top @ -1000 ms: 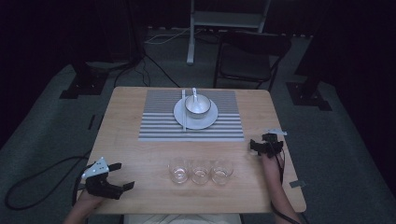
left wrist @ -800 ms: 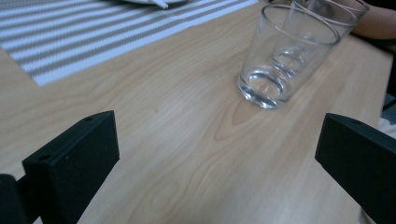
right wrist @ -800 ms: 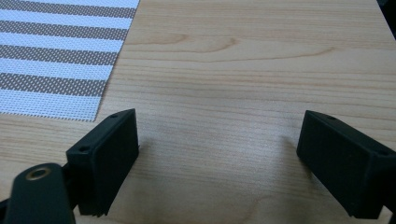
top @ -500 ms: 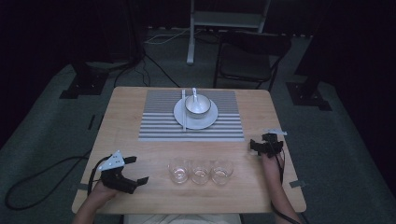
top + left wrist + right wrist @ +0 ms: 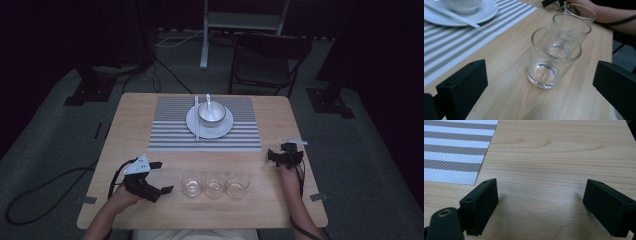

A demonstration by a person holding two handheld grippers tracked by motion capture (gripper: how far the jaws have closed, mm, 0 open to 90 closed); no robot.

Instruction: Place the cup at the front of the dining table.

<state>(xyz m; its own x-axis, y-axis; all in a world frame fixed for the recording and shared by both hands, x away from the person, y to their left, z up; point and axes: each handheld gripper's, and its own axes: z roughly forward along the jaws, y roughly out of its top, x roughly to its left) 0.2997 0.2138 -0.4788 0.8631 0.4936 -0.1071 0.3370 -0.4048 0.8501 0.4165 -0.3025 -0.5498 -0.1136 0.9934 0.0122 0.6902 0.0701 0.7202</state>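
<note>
Three clear empty glasses in a row on the wooden surface [image 5: 125, 125], all taken here relative to the striped placemat [image 5: 172, 125]: near glass [image 5: 191, 182], middle glass [image 5: 214, 183] and far glass [image 5: 237, 183], each upright, close beside the next, a little apart from the placemat's near edge on the person's side. In the left gripper view, the same row seen end on: near glass [image 5: 554, 57] foremost, middle glass [image 5: 570, 31] behind it, far glass [image 5: 580, 12] last.

On the placemat, toward its far half: a white plate [image 5: 217, 129] carrying a white bowl [image 5: 211, 113], with a white spoon [image 5: 208, 100] resting in or against the bowl and a pale stick-like utensil [image 5: 196, 120] lying across the plate's left rim.

Left hand-held gripper [image 5: 159, 177] off the placemat's near left corner, just left of the near glass, released, jaws wide apart and aimed at that glass, not touching it. From its own camera, left hand-held gripper [image 5: 541, 82] with the near glass sitting between and ahead of the two black jaws.

Right hand-held gripper [image 5: 280, 155] off the placemat's near right corner, low over bare wood, released. From its own camera, right hand-held gripper [image 5: 540, 205] with jaws spread, nothing between them, the placemat's corner [image 5: 454, 150] to the upper left.

Beyond the placemat's far side, on the floor: a dark chair [image 5: 265, 65].
</note>
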